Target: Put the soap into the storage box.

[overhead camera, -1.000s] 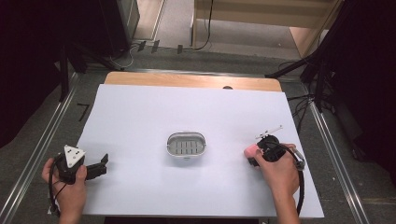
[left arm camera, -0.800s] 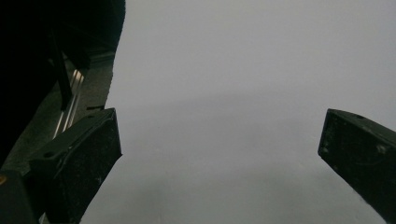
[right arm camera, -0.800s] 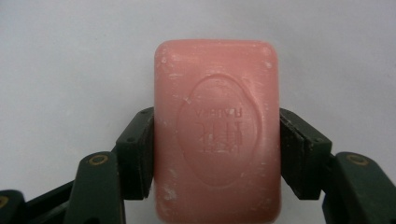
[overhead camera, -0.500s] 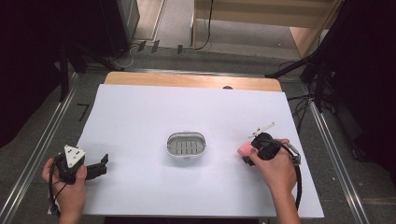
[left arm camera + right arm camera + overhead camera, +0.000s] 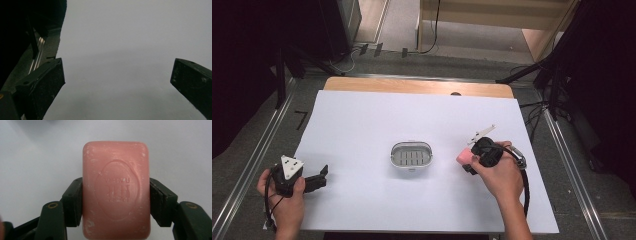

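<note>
Our right tongs (image 5: 116,195) grip the pink rectangular soap bar (image 5: 116,190) at three o'clock of the oval grey slotted soap dish (image 5: 411,155). Our left tongs (image 5: 117,80) gape empty at eight o'clock on the white desk (image 5: 412,115). We judge placing remains.

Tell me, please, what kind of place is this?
Probably a lab or workshop set up for recording, not a home. The table has a plain white cover and stands between metal rails, with loose cables on the floor behind and dark equipment around.

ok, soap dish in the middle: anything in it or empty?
Empty. In the high view the soap dish shows only its bare slotted bottom; the pink soap is clamped in the right gripper, off to the dish's side.
</note>
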